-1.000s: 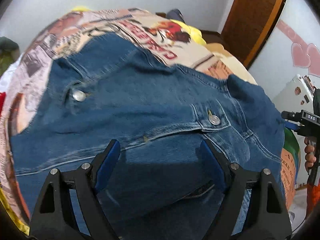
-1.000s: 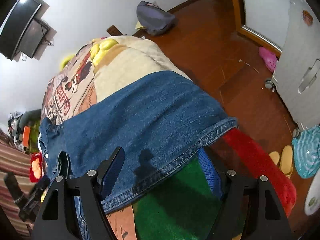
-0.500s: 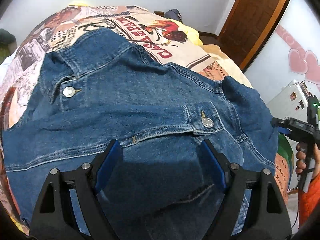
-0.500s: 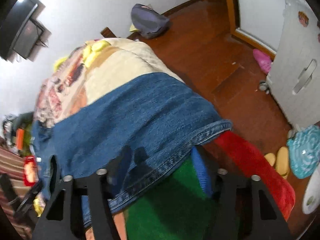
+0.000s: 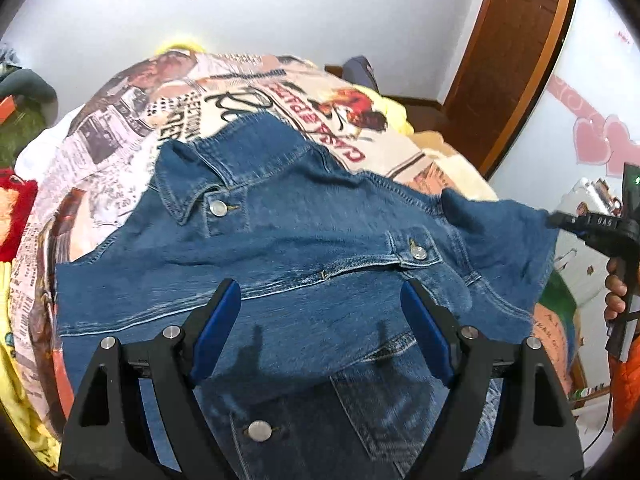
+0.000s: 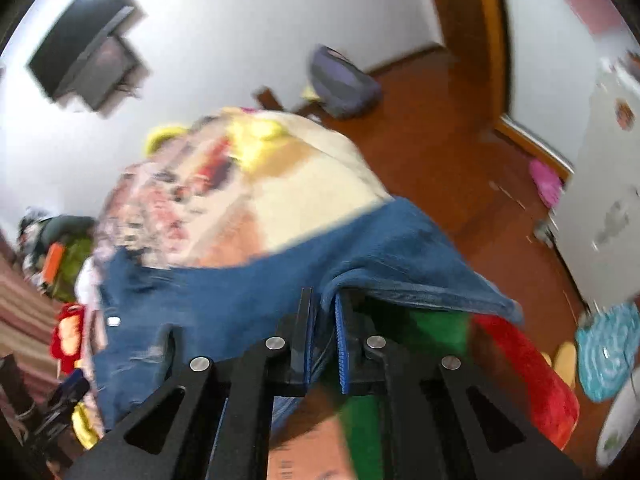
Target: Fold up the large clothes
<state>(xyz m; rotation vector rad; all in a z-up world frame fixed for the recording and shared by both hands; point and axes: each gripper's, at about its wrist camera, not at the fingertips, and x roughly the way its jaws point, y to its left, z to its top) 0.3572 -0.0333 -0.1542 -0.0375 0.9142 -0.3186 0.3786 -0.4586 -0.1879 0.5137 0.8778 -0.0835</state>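
Right gripper (image 6: 322,312): jaws pinched tight on the hem edge of the denim jacket (image 5: 304,248), cloth bunched between the blue pads.
Left gripper (image 5: 320,312): jaws stood wide apart just above the jacket's front, nothing between them.
Jacket: lay spread front-up on the printed bedspread (image 5: 208,104), collar toward the far left, its right end hanging over the bed's edge.
Step in hand: I judged it the first fold, one end of the jacket taken up.
Next move: probably the left gripper needed its own hold on the near hem, so both ends could be carried across together without the cloth twisting.
Left view only: the collar, the metal buttons (image 5: 219,208), and a hand (image 5: 614,292) on the other gripper's handle.
Right view only: the pinch itself, the wooden floor (image 6: 448,152) and a red cushion (image 6: 532,376) below the hem.
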